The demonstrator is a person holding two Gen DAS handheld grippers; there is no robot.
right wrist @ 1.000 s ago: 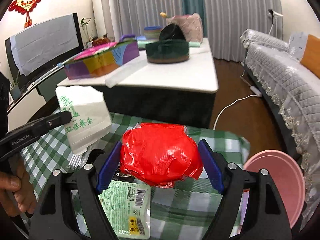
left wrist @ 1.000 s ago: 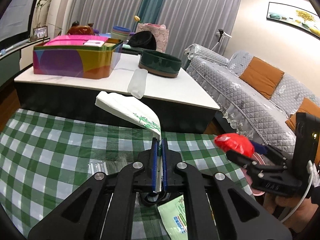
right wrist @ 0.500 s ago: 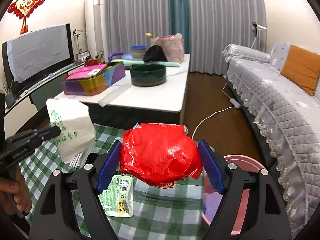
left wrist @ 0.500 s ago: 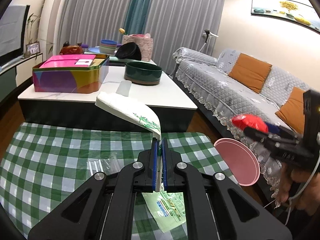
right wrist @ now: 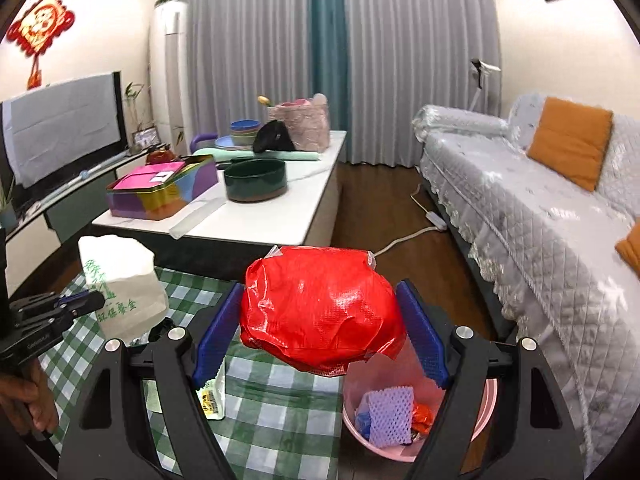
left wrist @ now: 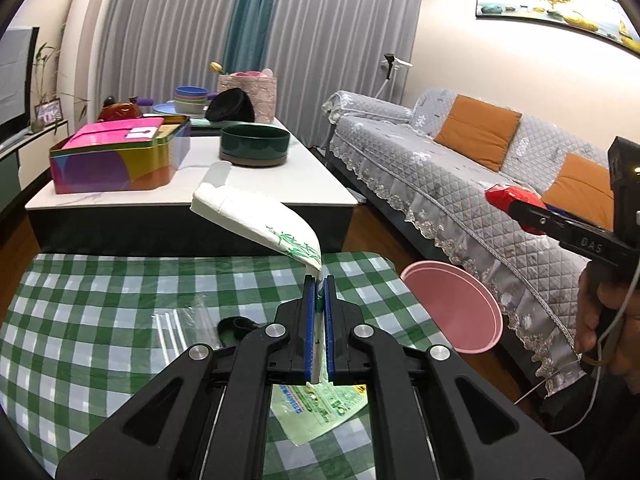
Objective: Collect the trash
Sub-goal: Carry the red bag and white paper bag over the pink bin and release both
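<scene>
Both hands carry trash above the checked counter.
Left hand-held gripper (left wrist: 317, 322) pinches a white paper bag (left wrist: 256, 220); right hand-held gripper (right wrist: 320, 334) clamps a red wrapper (right wrist: 320, 312) over the pink bin (right wrist: 416, 440).

green packet (left wrist: 320, 404) half hidden, bin (right wrist: 490, 394) contents partly covered

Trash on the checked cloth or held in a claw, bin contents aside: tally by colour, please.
White paper bag: 1
Red bag: 1
Green packet: 1
Clear straw sleeve: 1
Black loop: 1
Total: 5
</scene>
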